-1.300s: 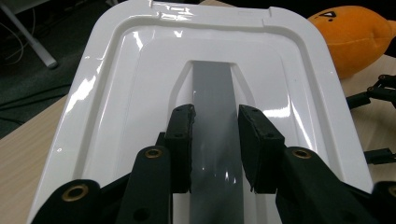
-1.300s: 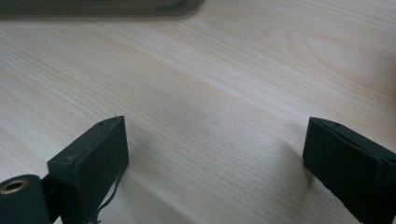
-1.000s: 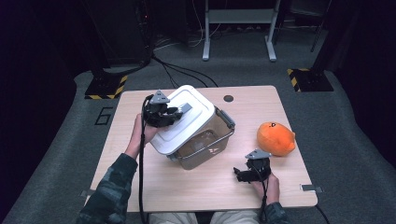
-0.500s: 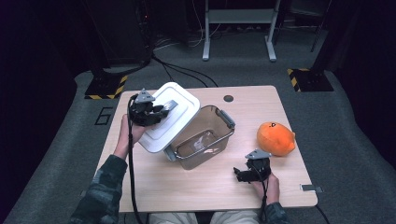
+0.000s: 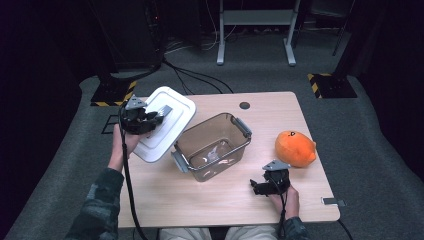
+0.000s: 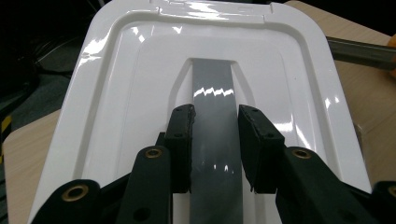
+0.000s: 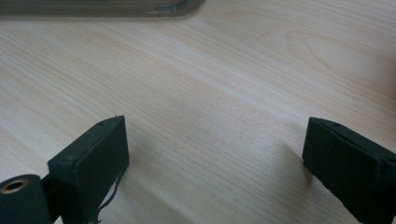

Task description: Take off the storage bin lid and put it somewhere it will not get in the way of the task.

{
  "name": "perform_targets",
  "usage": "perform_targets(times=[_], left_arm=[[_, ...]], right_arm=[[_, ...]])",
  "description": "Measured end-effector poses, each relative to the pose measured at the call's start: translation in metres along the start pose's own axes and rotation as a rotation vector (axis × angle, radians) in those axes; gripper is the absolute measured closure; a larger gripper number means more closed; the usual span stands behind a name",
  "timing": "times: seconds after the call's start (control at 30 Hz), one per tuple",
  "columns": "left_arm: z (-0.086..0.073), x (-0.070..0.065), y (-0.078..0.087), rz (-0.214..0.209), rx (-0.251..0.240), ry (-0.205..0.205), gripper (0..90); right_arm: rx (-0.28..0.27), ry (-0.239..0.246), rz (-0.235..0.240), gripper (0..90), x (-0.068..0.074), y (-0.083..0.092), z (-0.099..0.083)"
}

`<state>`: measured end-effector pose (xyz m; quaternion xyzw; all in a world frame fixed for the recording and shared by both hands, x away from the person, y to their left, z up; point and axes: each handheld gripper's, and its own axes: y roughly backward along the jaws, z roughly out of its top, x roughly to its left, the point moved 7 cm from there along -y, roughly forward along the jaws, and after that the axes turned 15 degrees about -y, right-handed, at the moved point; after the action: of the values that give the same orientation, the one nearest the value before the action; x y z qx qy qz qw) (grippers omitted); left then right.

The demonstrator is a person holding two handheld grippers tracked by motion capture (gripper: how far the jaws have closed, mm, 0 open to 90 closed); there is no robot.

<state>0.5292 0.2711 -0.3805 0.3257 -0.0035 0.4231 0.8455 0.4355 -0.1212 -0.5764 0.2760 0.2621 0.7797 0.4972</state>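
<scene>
Your left gripper (image 6: 215, 135) pinches the lid's (image 5: 172, 107) grey handle (image 6: 212, 84); the box (image 5: 212, 145) sits at its four o'clock. Your right gripper (image 7: 215, 154), jaws spread, rests at the plush's (image 5: 295, 148) seven o'clock.

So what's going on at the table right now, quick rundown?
Left gripper shut on white lid's grey handle, lid off the box. Right gripper open, empty, resting on table. Clear box uncovered; orange plush beside it, nothing blocking.
</scene>
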Motion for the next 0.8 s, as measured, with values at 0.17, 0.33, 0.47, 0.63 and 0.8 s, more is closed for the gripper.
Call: perform_targets(times=[0.17, 0.33, 0.47, 0.63, 0.8], left_arm=[[-0.012, 0.010, 0.002, 0.023, 0.018, 0.027, 66.3], [-0.025, 0.019, 0.000, 0.043, 0.045, 0.054, 66.3], [-0.036, 0.025, -0.002, 0.060, 0.070, 0.077, 66.3], [-0.049, 0.030, -0.006, 0.072, 0.099, 0.111, 66.3], [-0.061, 0.034, -0.012, 0.075, 0.121, 0.141, 66.3]], right_arm=[[0.000, -0.001, 0.000, 6.2, 0.000, 0.000, 0.000], [0.000, 0.001, -0.001, 6.1, 0.000, 0.000, 0.000], [0.000, 0.001, -0.002, 6.1, 0.000, 0.000, 0.000], [0.000, 0.001, -0.002, 6.1, 0.000, 0.000, 0.000], [0.000, 0.001, -0.002, 6.2, 0.000, 0.000, 0.000]])
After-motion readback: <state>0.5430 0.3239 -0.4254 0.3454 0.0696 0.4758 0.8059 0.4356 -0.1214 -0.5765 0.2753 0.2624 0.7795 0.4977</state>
